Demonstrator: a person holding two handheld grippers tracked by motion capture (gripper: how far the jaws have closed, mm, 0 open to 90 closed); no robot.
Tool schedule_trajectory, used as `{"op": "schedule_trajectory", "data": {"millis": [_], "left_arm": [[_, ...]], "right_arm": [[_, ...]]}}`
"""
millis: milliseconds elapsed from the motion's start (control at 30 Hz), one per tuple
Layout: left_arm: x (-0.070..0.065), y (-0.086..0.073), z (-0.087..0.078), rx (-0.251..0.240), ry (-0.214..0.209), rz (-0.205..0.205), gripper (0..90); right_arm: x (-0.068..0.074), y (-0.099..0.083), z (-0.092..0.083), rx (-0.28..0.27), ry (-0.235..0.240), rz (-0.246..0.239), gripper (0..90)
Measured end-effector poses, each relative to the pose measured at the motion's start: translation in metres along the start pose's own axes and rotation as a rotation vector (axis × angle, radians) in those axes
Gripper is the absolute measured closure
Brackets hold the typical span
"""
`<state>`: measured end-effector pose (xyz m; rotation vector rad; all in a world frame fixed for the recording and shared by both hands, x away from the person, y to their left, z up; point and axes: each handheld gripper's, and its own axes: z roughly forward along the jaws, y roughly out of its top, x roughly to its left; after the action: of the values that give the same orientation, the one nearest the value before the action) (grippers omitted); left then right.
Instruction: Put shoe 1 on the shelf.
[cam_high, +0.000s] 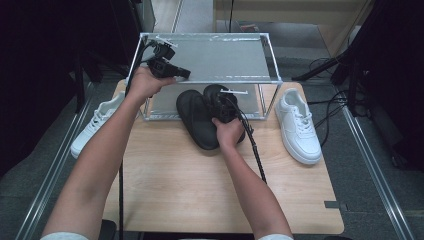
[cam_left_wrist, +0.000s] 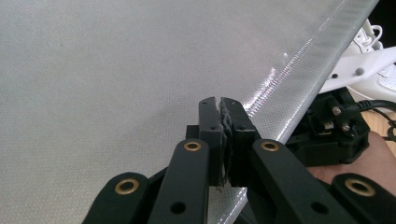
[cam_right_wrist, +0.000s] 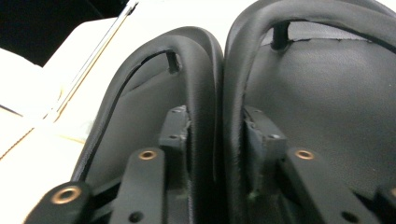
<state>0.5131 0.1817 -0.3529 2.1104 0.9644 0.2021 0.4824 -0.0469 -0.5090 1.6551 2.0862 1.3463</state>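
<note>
1. Two black rubber flip-flops lie side by side at the silver wire-frame shoe rack's front edge, toes partly under it.
2. Right gripper: jaws straddle both inner straps; pads seemingly released.
3. Left gripper: clenched empty over the rack's top shelf.
4. Bare wooden tabletop nearer the person.

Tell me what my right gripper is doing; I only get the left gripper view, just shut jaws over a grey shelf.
Observer: The right gripper has its jaws astride the touching inner rims of two black sandals.
Operator: Where are those sandals?
Observer: Side by side on the table, at the front of the rack.
Operator: Anything off to the left?
Observer: A white sneaker lies beside the rack at the table's left edge.
</note>
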Motion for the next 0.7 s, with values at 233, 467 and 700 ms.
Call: {"op": "schedule_trajectory", "data": {"millis": [233, 467, 700], "left_arm": [[0.001, 0.0, 0.0, 0.002, 0.0, -0.005, 87.9], [0.0, 0.0, 0.001, 0.0, 0.005, -0.012, 88.0], [0.002, 0.001, 0.001, 0.002, -0.002, -0.036, 88.2]], "right_arm": [[0.003, -0.004, -0.007, -0.005, -0.007, -0.032, 56.3], [0.002, -0.006, -0.023, -0.005, -0.01, -0.064, 56.1], [-0.003, -0.014, -0.042, -0.007, -0.002, -0.09, 56.7]]}}
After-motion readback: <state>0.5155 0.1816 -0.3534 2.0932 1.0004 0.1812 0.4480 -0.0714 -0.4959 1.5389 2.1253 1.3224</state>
